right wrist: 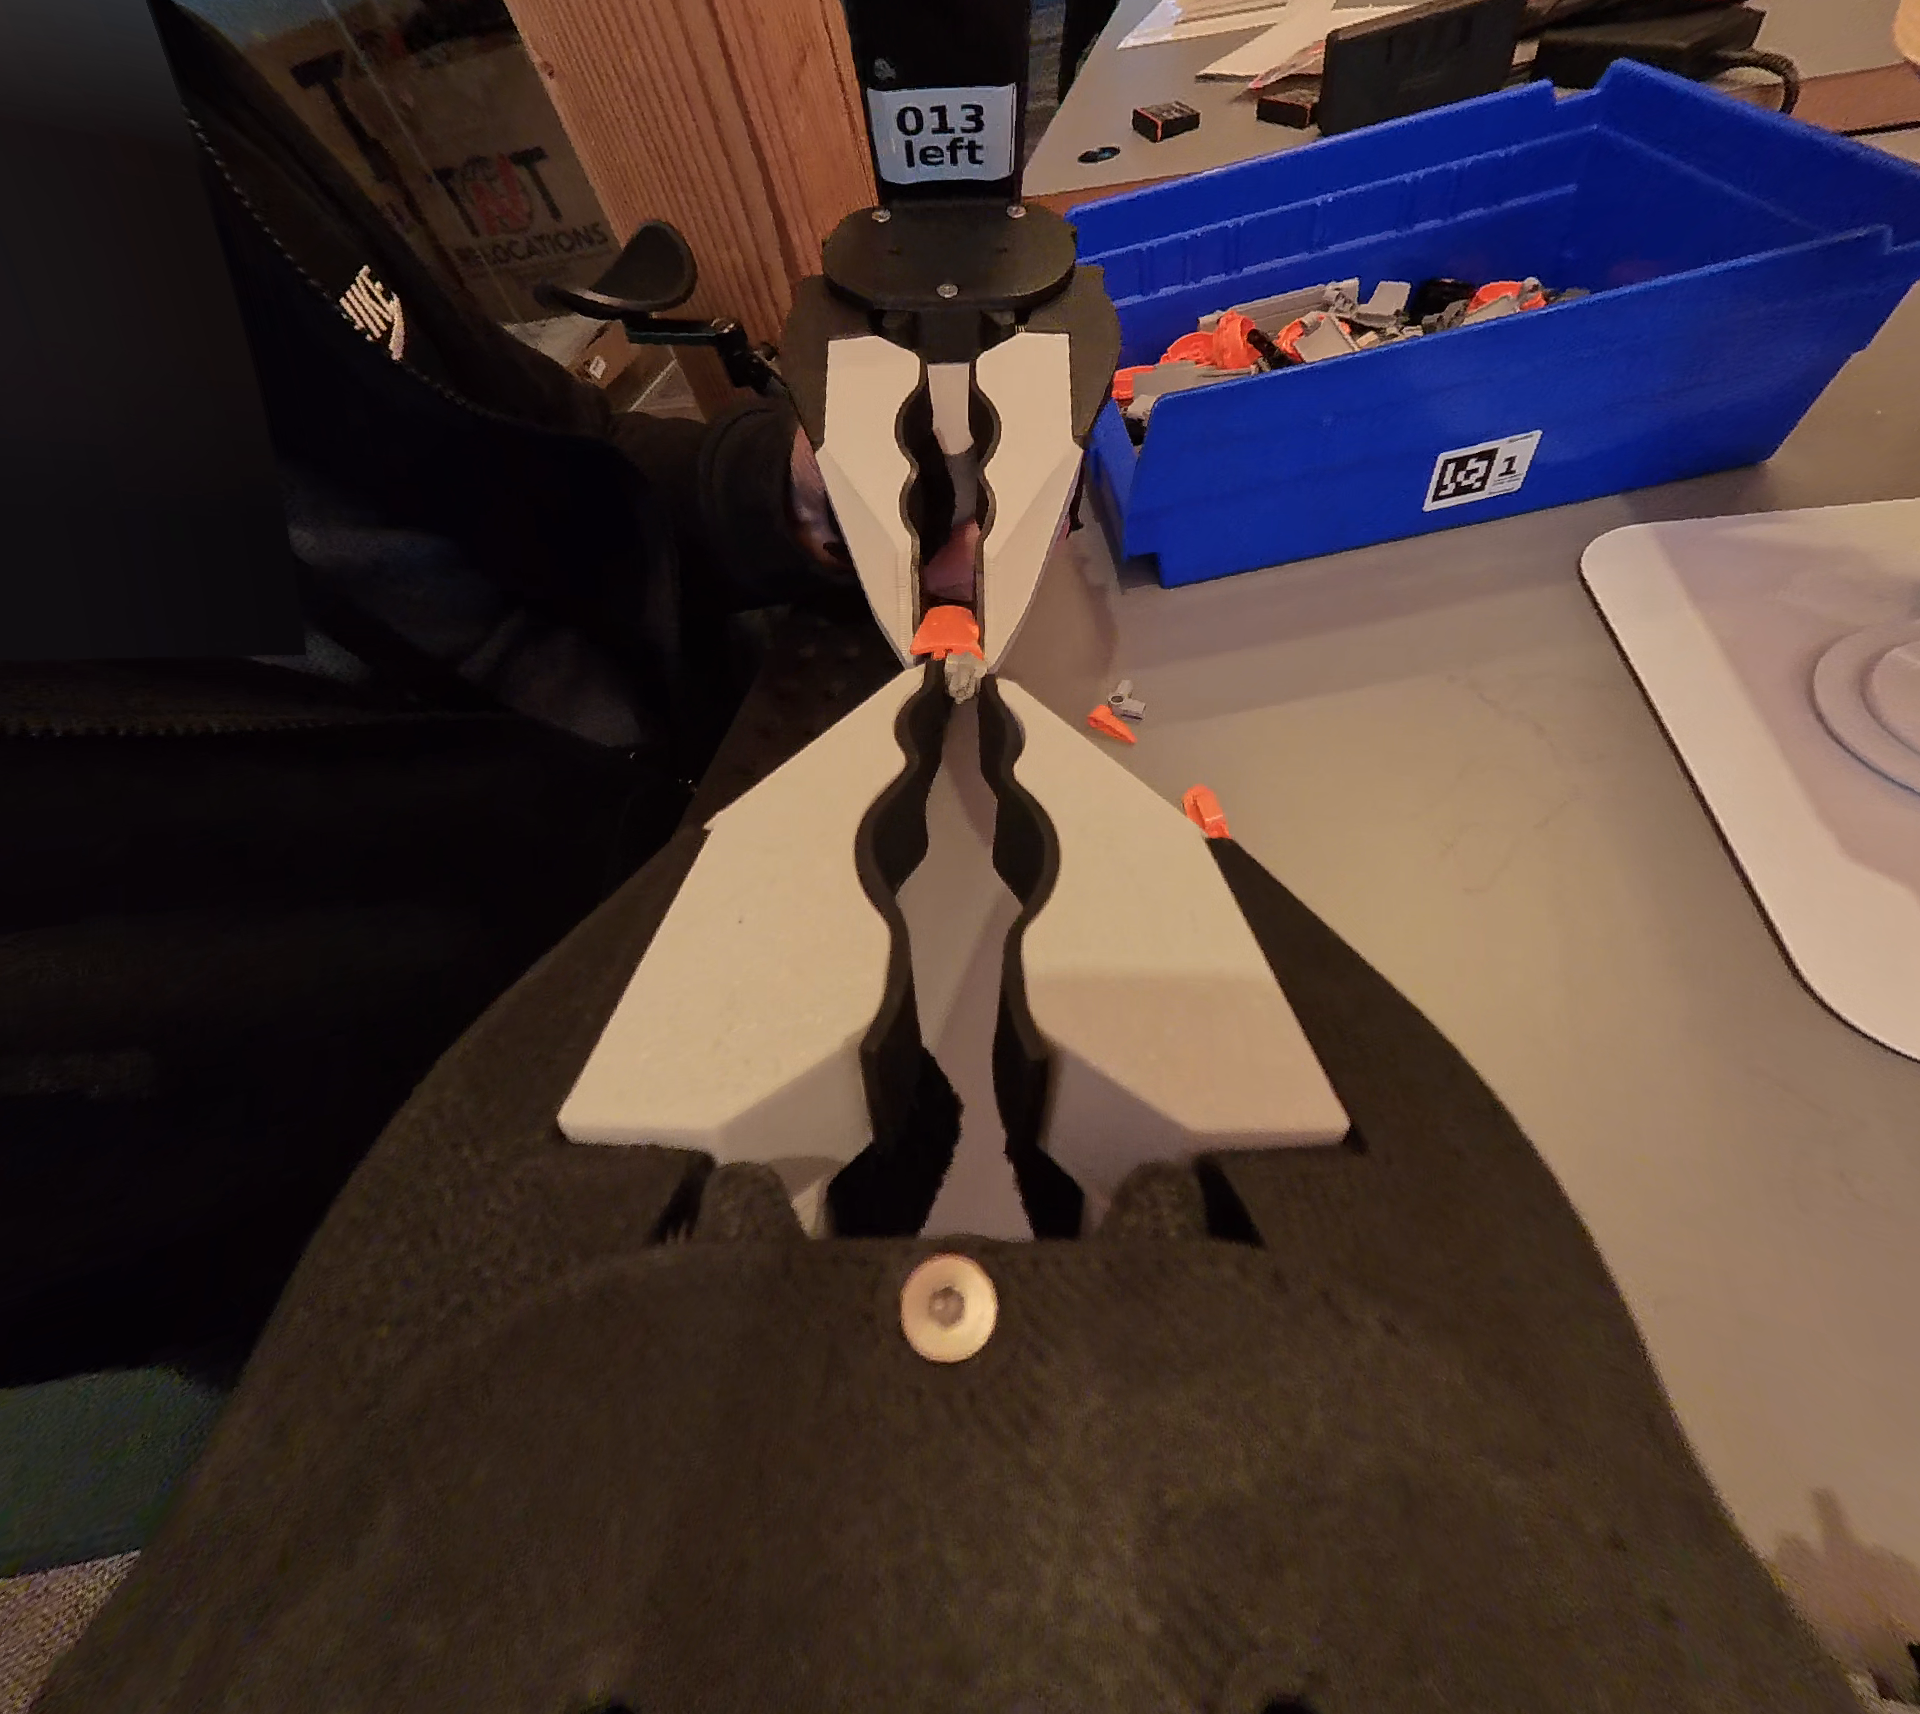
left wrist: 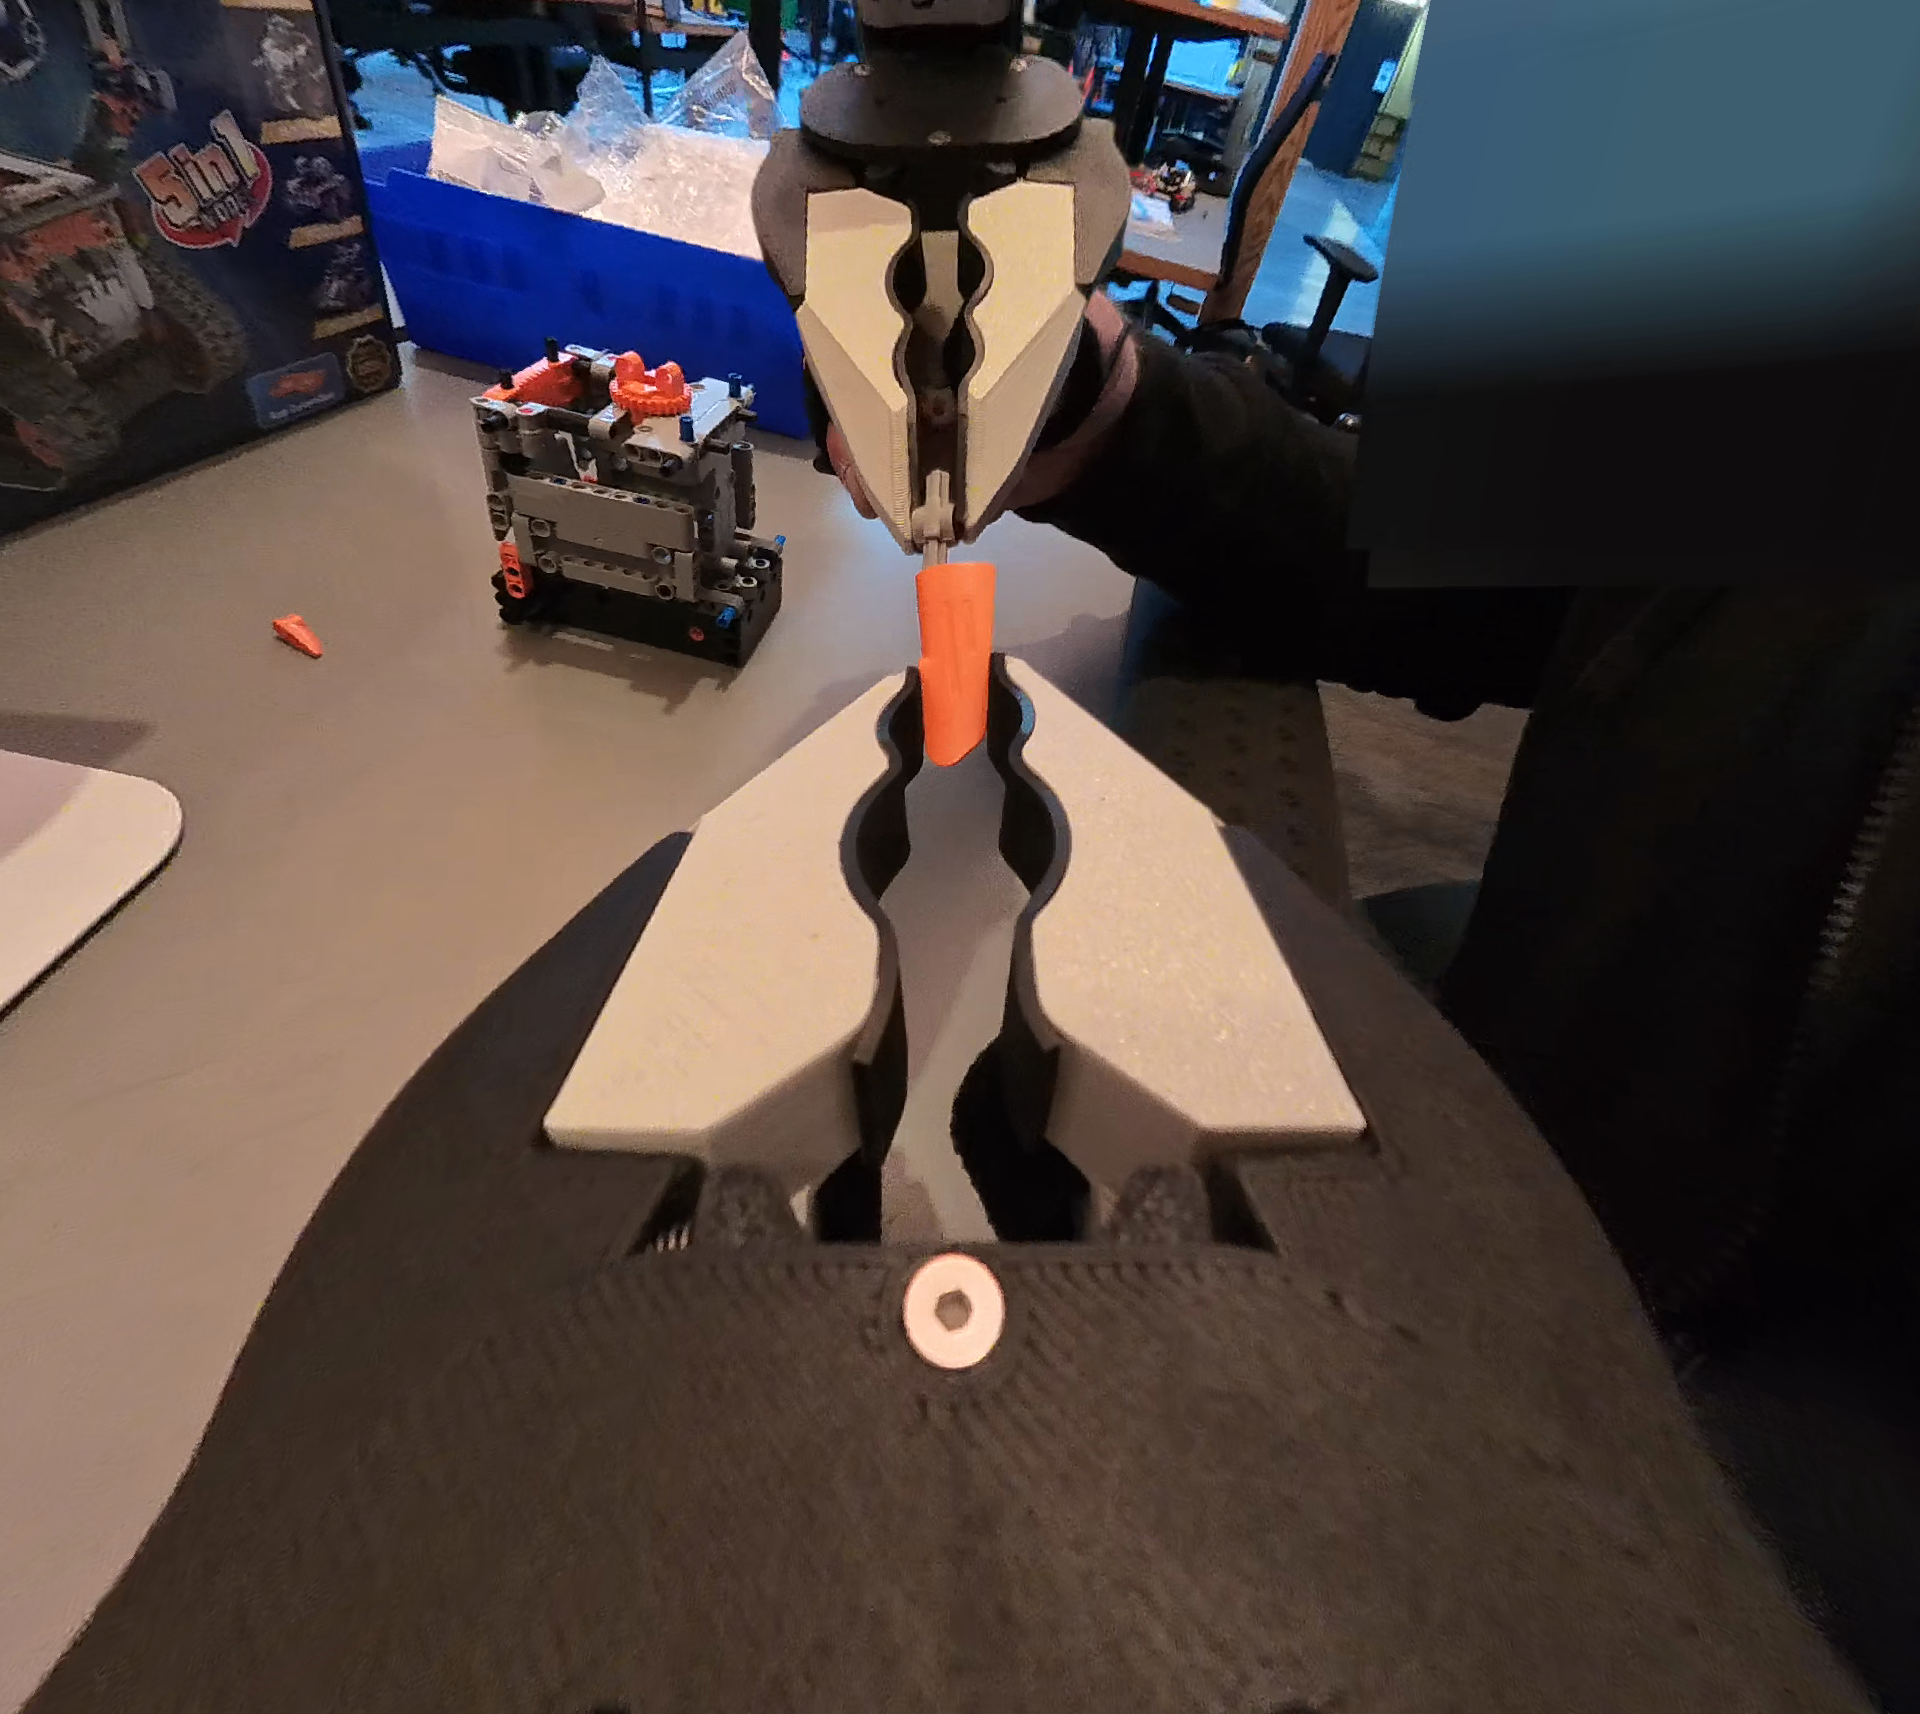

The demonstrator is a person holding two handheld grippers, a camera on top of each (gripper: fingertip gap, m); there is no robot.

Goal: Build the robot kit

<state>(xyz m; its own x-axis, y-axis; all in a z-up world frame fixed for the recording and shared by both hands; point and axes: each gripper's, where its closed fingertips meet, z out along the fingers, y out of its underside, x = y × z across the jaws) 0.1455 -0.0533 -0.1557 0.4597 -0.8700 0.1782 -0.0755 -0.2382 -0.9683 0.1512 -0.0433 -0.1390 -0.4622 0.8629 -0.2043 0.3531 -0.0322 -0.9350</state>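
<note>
My left gripper [left wrist: 951, 690] is shut on a small orange brick piece [left wrist: 954, 667], held upright above the grey table's edge. My right gripper [left wrist: 938, 526] faces it tip to tip and is shut on a small grey connector pin [left wrist: 935, 516]. The pin's end meets the top of the orange piece. In the right wrist view, my right gripper [right wrist: 961, 693] pinches the grey pin [right wrist: 964, 677], and my left gripper [right wrist: 948, 641] holds the orange piece [right wrist: 943, 628] just beyond it. Both hands are hidden behind the grippers.
A partly built grey and orange brick model [left wrist: 629, 501] stands on the table [left wrist: 364, 833]. A blue bin [right wrist: 1455, 438] holds loose bricks. A kit box [left wrist: 156, 158] stands at the left. Loose orange pieces [right wrist: 1117, 714] and a white pad [right wrist: 1714, 729] lie nearby. Less than 4 cm separates the two grippers' tips.
</note>
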